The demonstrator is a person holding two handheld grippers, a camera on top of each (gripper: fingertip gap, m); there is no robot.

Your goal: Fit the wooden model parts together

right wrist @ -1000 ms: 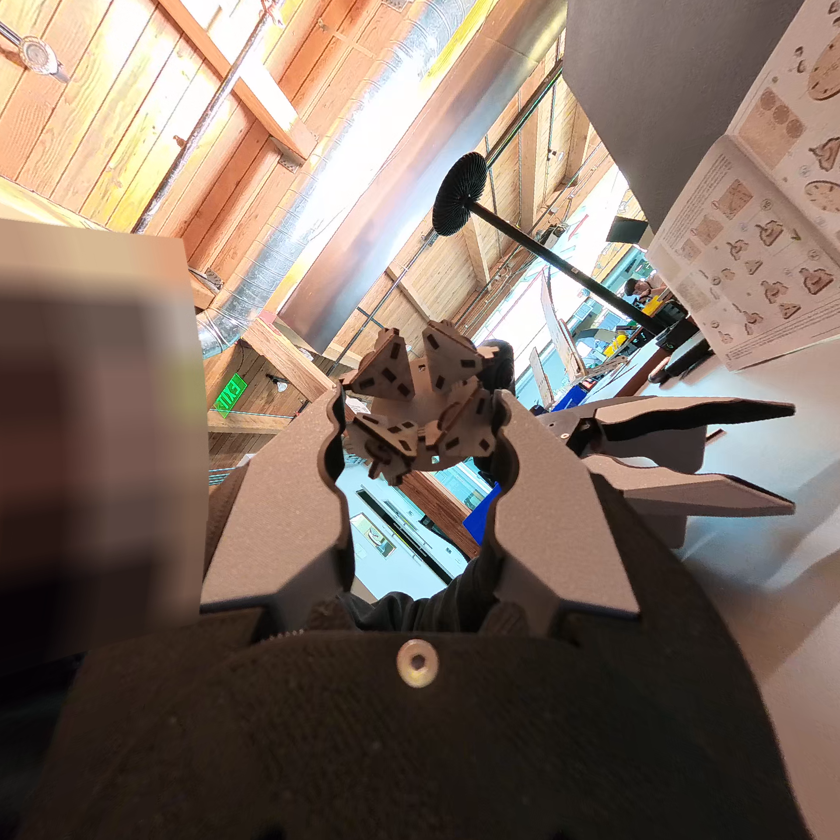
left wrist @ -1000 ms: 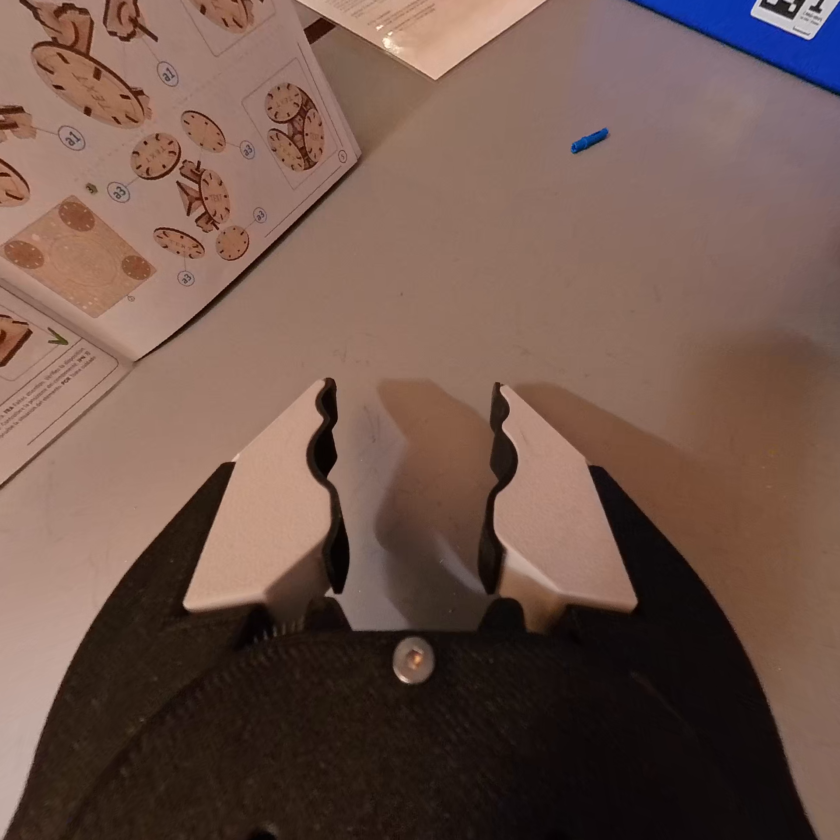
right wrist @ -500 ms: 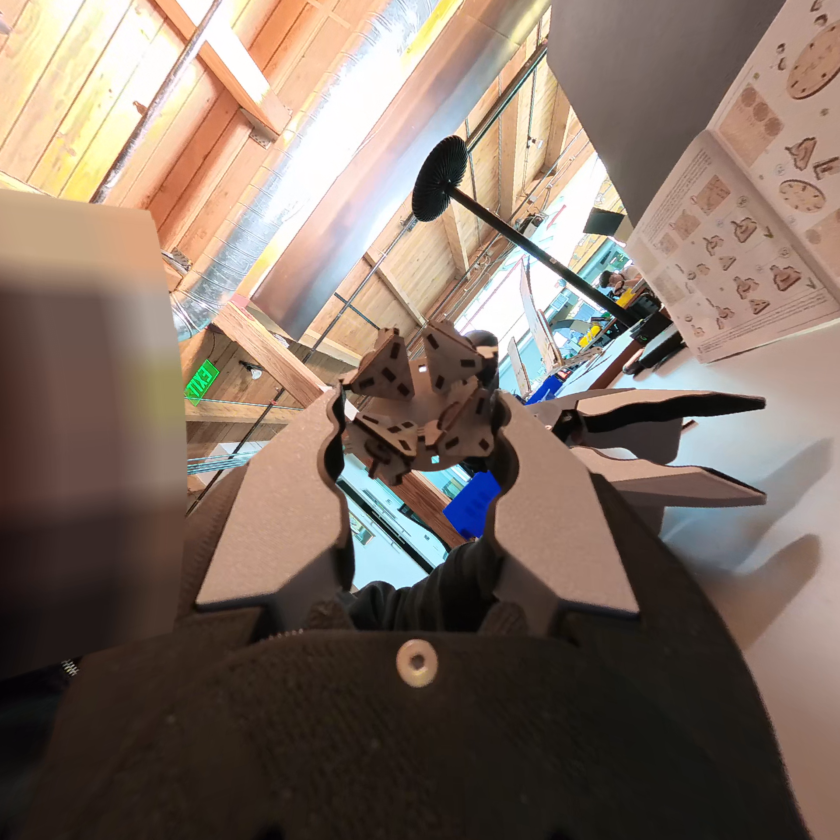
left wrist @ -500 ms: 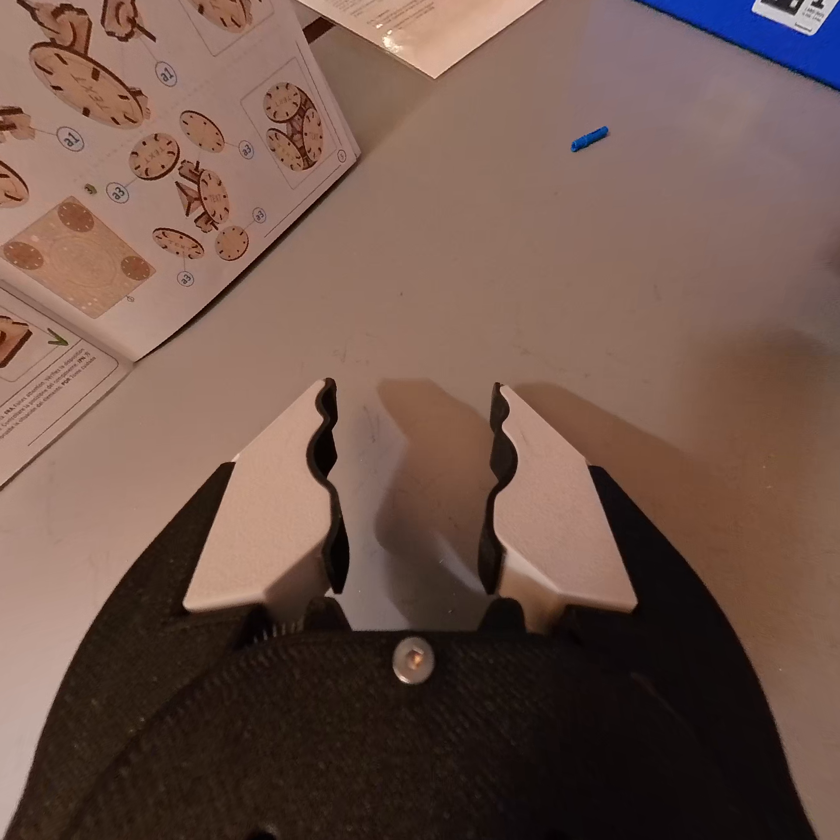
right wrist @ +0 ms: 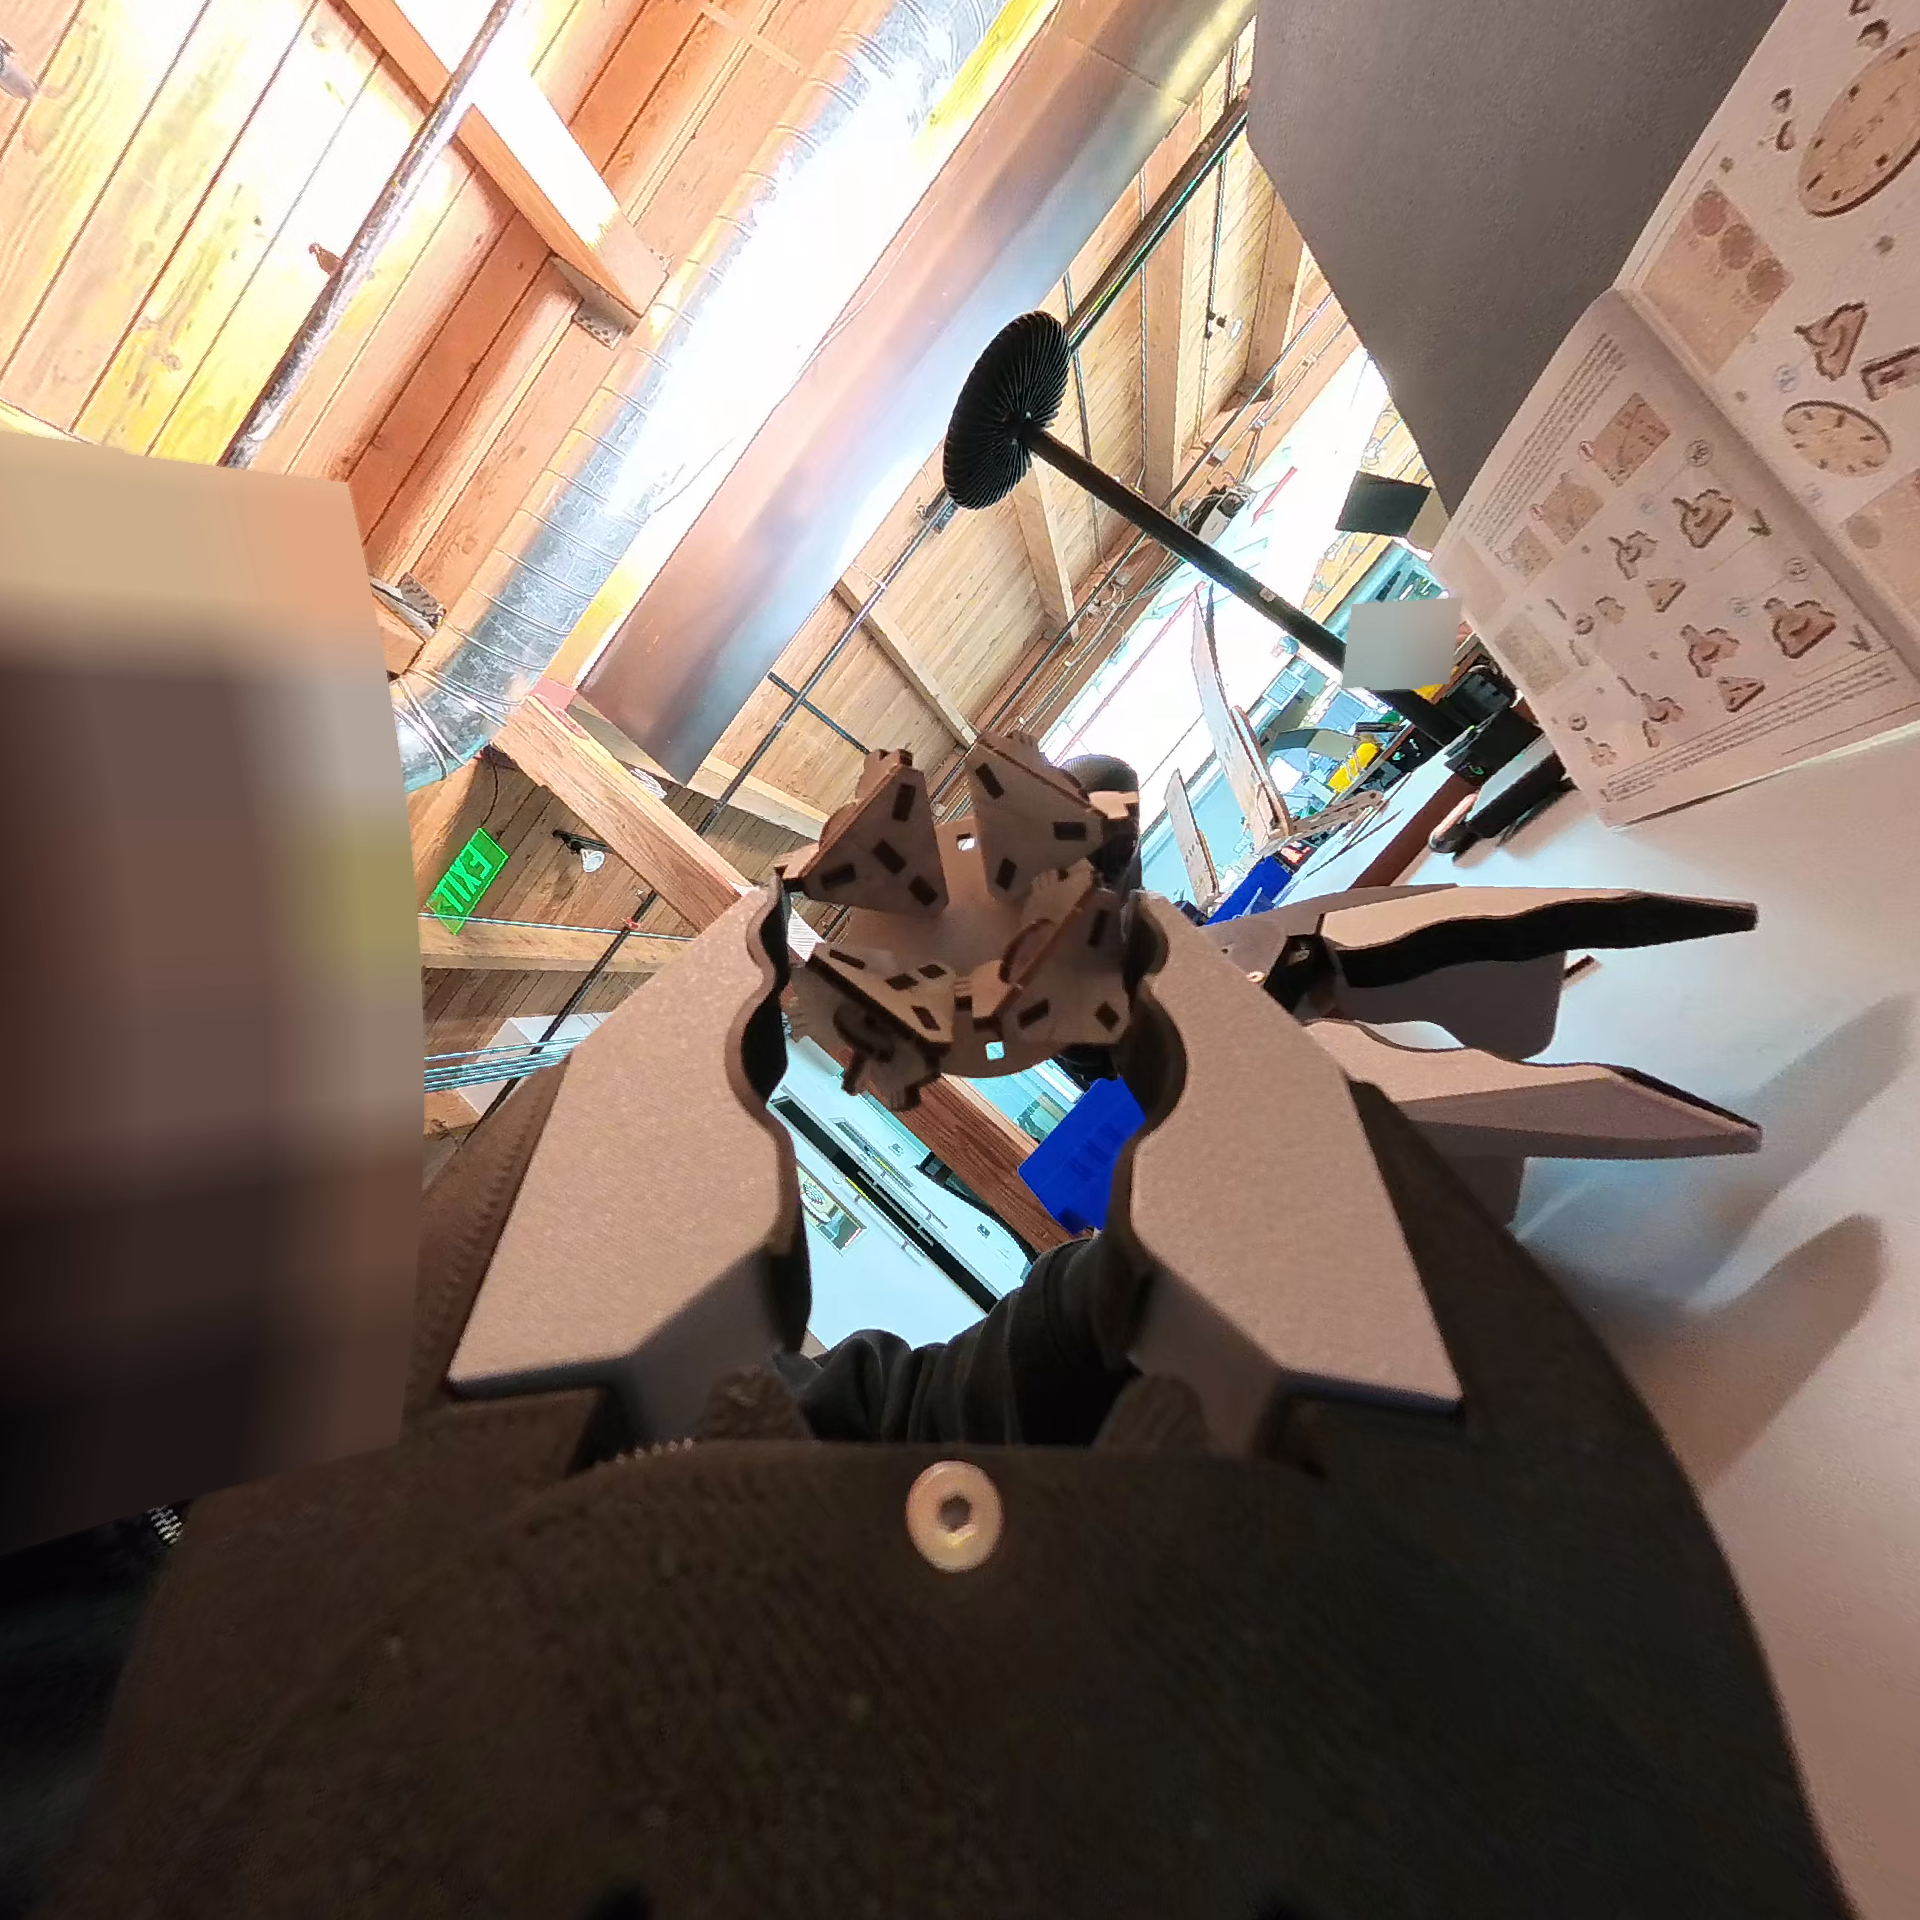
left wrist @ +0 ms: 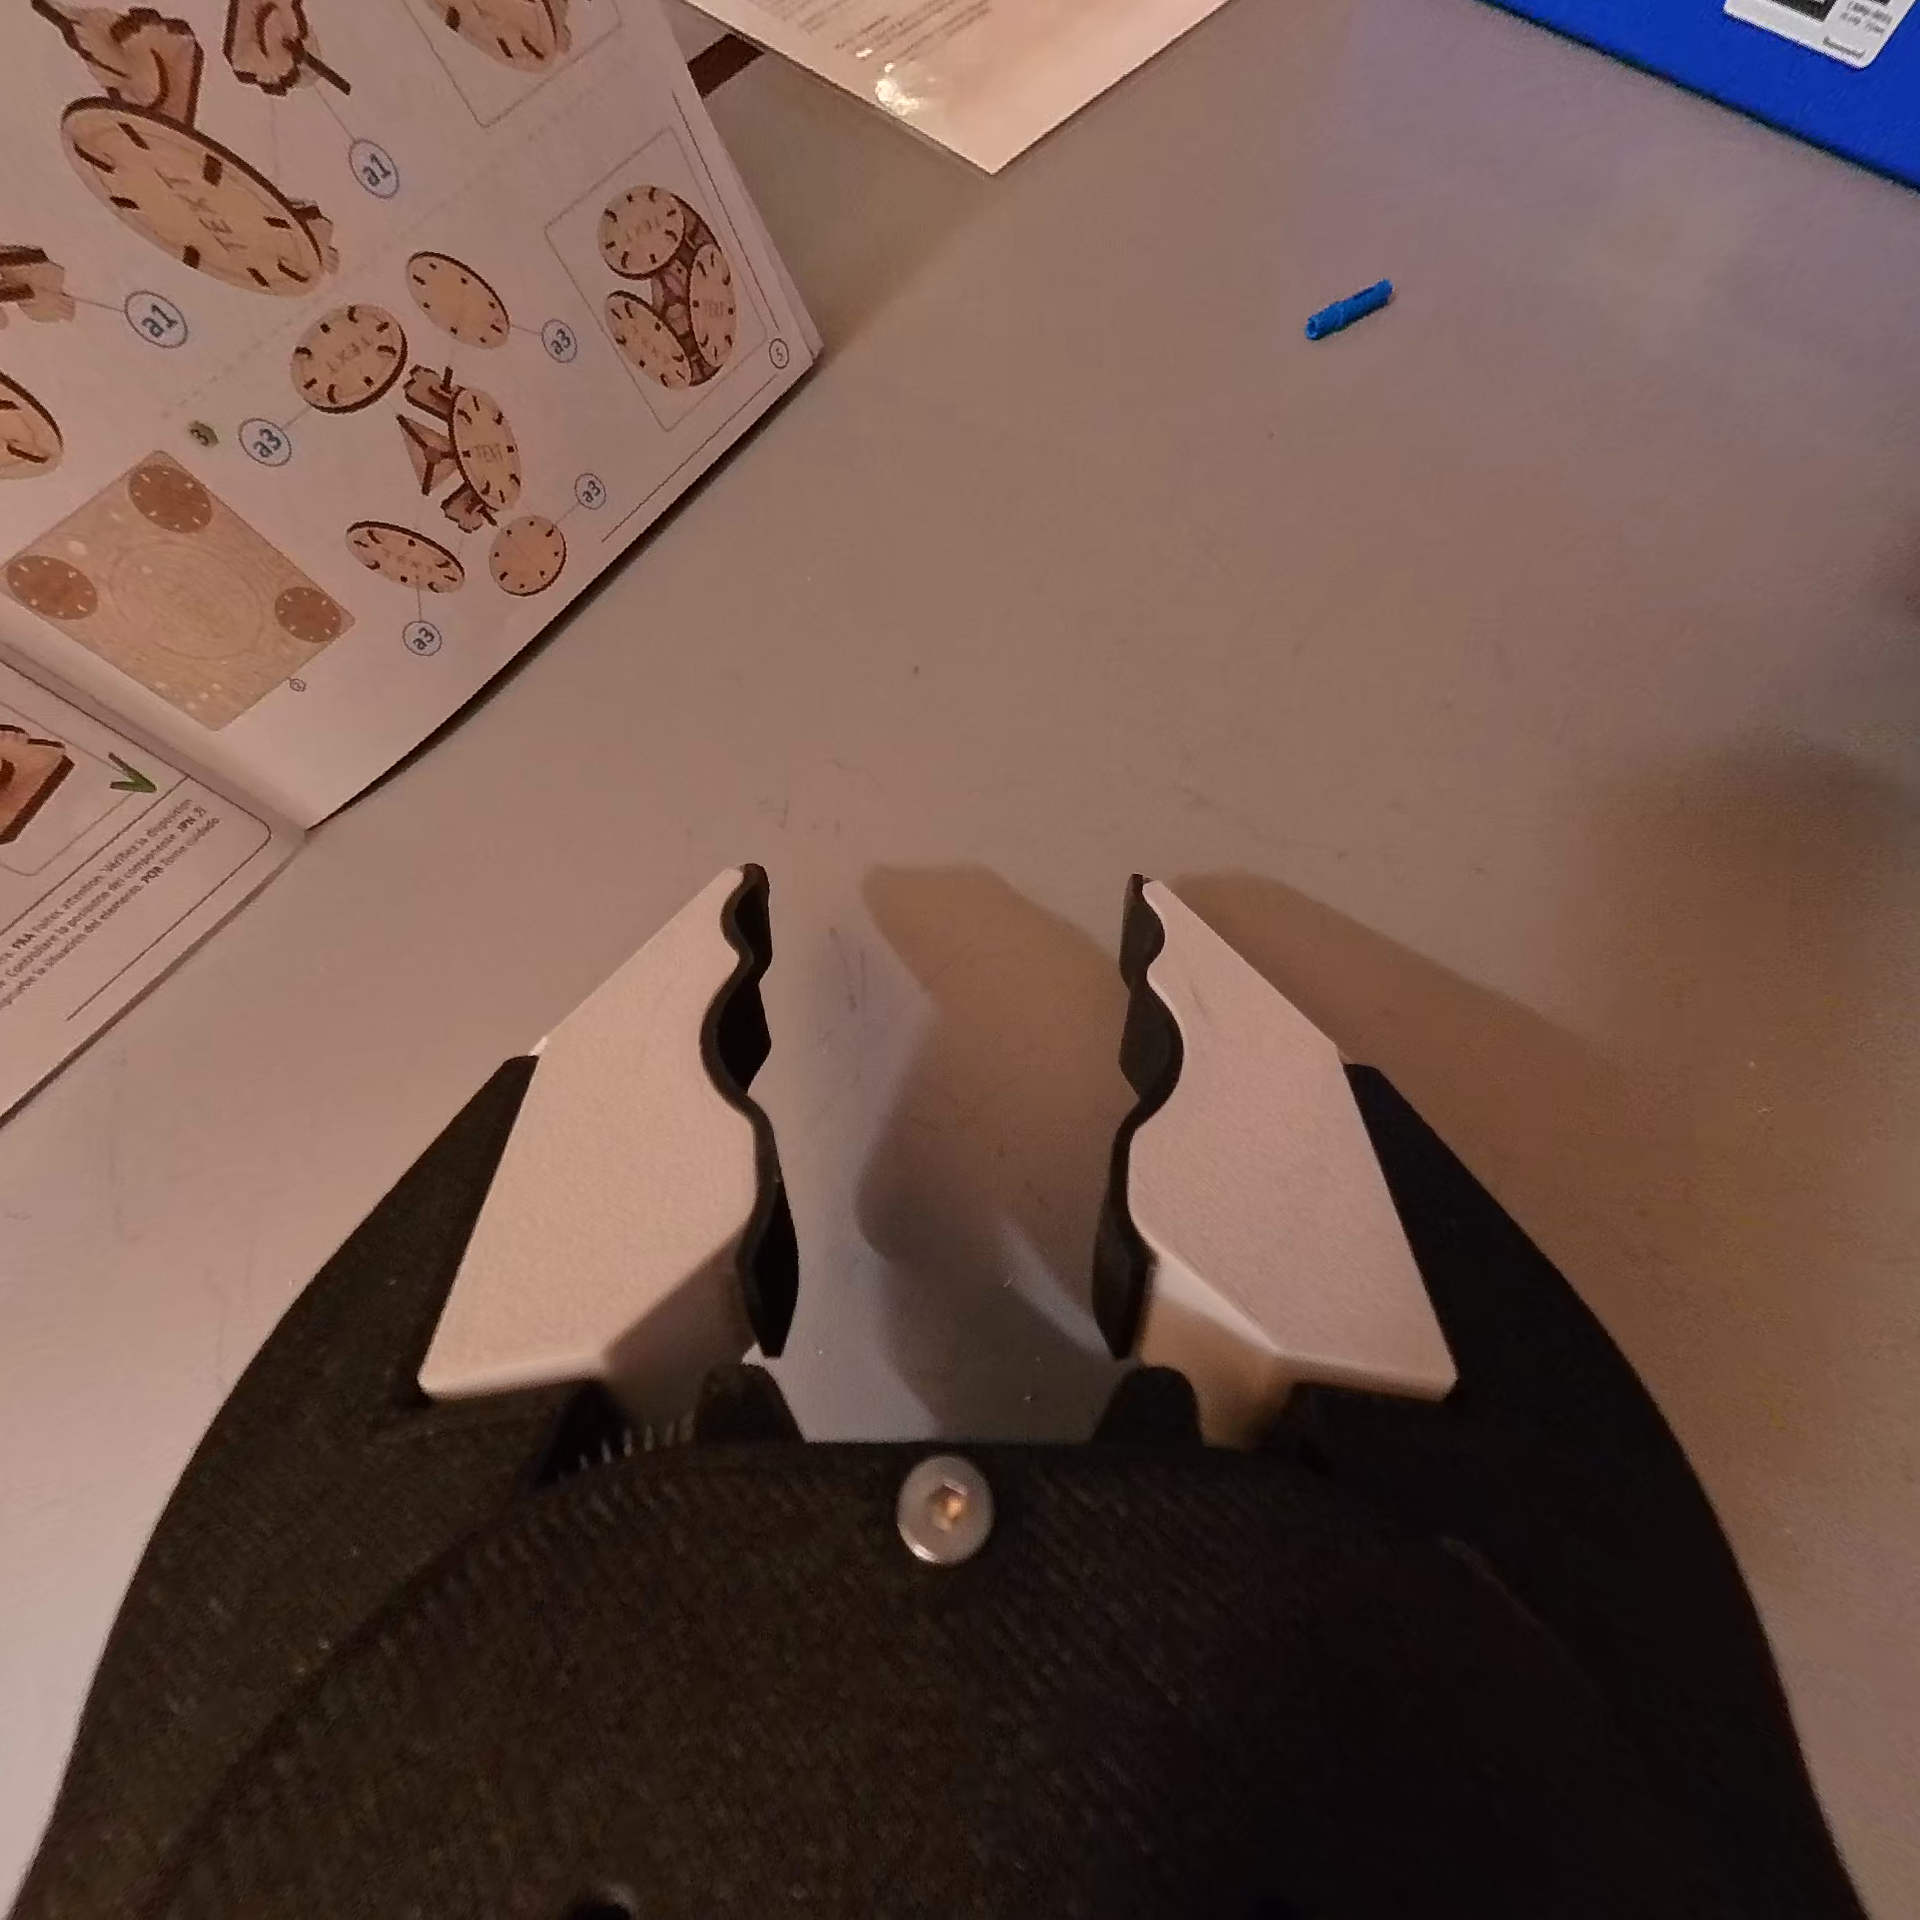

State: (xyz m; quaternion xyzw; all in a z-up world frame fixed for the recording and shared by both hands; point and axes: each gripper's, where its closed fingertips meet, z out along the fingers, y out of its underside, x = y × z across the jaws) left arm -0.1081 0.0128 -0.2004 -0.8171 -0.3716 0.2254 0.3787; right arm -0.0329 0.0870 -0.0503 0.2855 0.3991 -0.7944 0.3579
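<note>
Gripping a brown wooden puzzle assembly point(right wrist: 961, 930) of slotted triangular plates, my right claw point(right wrist: 956, 914) is pointing up and away from the table, so ceiling beams and a silver duct are filling the space behind the piece. Both of its fingertips are pressing against the sides of the assembly, which is sticking out past them toward the ceiling. Just to the right of this claw, my left claw point(right wrist: 1756, 1023) is lying low over the white table point(right wrist: 1714, 1299), its two fingers spread apart with nothing between them. Farther right and beyond it, an open instruction booklet point(right wrist: 1704, 582) is lying on the table.

Looking along my left claw point(left wrist: 945, 883), I am seeing its jaws standing wide open and bare, with only the table point(left wrist: 1143, 644) showing between the dark wavy pads point(left wrist: 743, 997). The fingers are casting shadows on the surface straight ahead. To the front left, the instruction booklet point(left wrist: 343, 395) is lying open, showing drawings of round wooden parts. Ahead and to the right, well apart from the fingertips, a small blue peg point(left wrist: 1348, 310) is lying on the table. Beyond it, at the far right corner, a blue box point(left wrist: 1766, 73) is sitting, and a white sheet point(left wrist: 966, 73) is lying straight ahead at the far edge.
</note>
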